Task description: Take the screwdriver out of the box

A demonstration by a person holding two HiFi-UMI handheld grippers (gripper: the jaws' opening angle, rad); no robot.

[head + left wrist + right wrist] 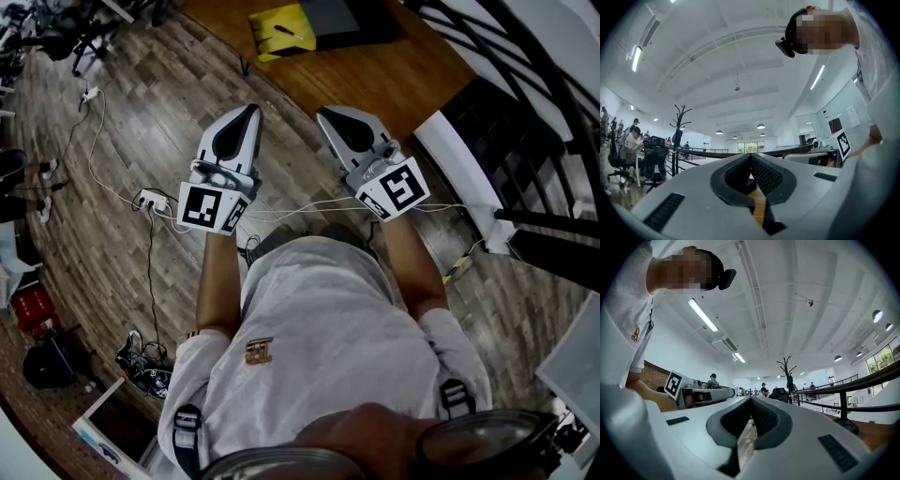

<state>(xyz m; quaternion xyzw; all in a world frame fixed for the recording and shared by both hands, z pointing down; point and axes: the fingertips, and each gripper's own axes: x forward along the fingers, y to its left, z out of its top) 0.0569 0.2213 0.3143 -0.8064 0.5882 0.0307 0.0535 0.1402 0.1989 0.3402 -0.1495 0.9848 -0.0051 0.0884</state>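
Observation:
In the head view, a yellow box (278,33) lies on the wooden table (384,70) at the top, with a thin dark tool (289,32) on it that may be the screwdriver. My left gripper (251,112) and right gripper (324,114) are held side by side over the floor, short of the table, both pointing toward it. The left gripper (751,155) has its jaws together with nothing between them. The right gripper (751,398) is likewise shut and empty. Each gripper view looks out level across the room, so neither shows the box.
A dark grey case (342,17) lies beside the yellow box. White cables and a power strip (150,200) cross the wooden floor at the left. A black railing (525,84) and a white post (459,159) stand at the right. Bags and a red box (33,305) sit at the lower left.

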